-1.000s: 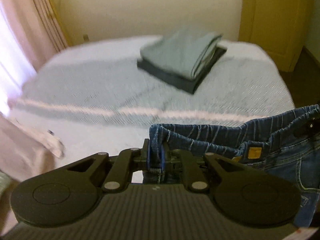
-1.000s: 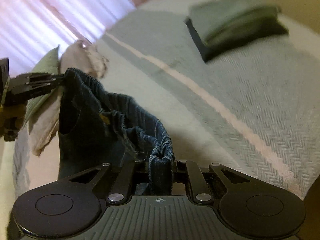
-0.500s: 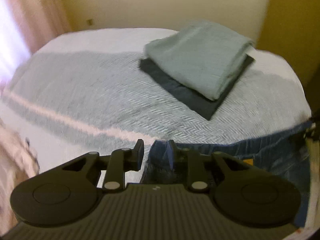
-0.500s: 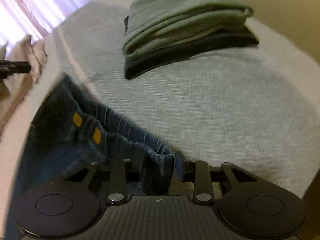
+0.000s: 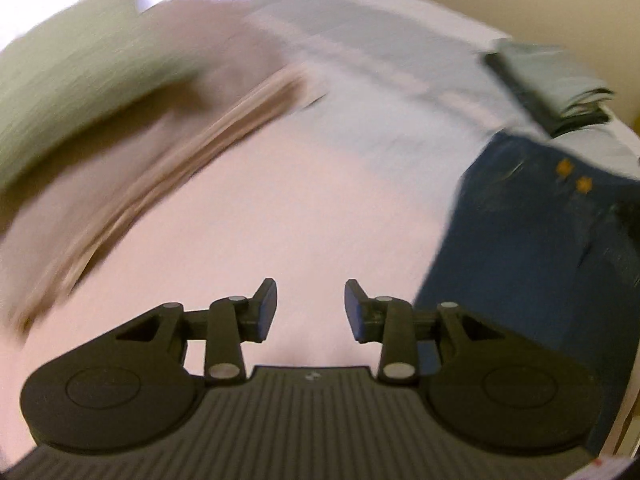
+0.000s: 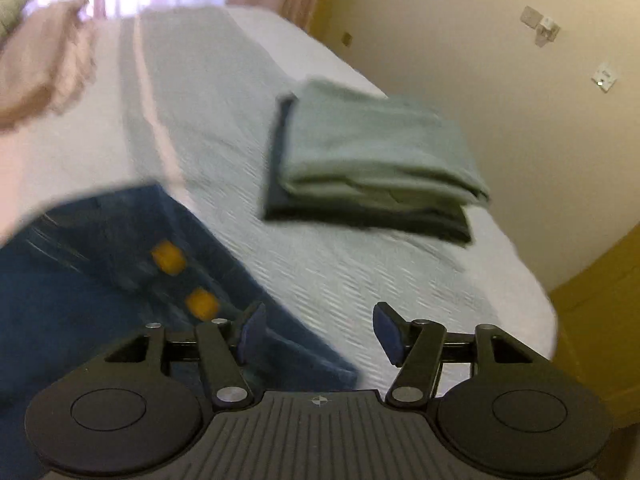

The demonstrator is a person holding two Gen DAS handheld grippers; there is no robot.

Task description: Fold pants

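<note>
Both hand-held grippers, left (image 5: 307, 309) and right (image 6: 319, 333), gape empty; your jeans (image 6: 100, 280) lie flat on the bed (image 6: 360, 280), folding not begun.

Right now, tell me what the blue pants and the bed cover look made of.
Blue pants: likely denim, a matte dark indigo cloth with orange-tan patches near the waist. Bed cover: seemingly a woven textile, pale grey-green with a raised herringbone rib. Motion blur leaves both uncertain.
</note>
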